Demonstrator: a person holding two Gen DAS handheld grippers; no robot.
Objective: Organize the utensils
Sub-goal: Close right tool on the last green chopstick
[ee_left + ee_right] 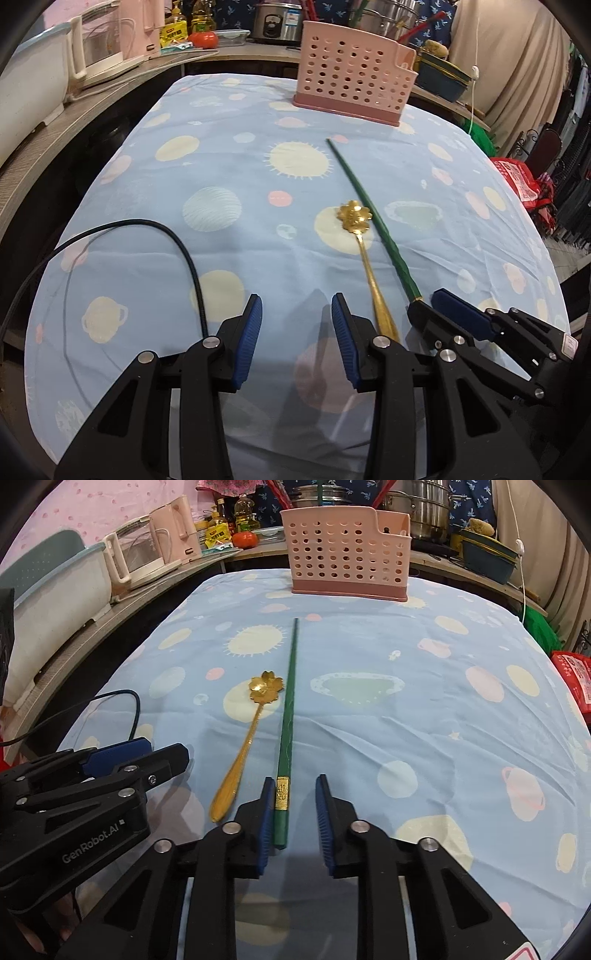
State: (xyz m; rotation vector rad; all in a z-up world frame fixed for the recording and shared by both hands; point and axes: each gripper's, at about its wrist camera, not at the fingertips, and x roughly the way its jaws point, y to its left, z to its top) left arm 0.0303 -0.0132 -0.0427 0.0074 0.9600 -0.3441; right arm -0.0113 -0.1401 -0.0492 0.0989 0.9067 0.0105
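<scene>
Nearer me than the pink holder [349,550], the green chopstick [290,698] and gold spoon [251,734] lie on the cloth, neither yet filed. My right gripper [291,812] straddles the chopstick's end, one pad touching, jaws not clamped. My left gripper [297,332] stands partly open, empty, beside the spoon's handle.

A home kitchen. A table [424,738] under a blue planet-print cloth [369,657] fills the middle of the frame. Along the top edge runs a counter [177,572] crowded with cooking gear: a pink kettle [173,528] and oil bottles [245,515] upper left, a tomato [244,539], steel pots [424,506] upper right, and a rice cooker [277,22]. A pink utensil basket [347,554] stands at the table's far end.
</scene>
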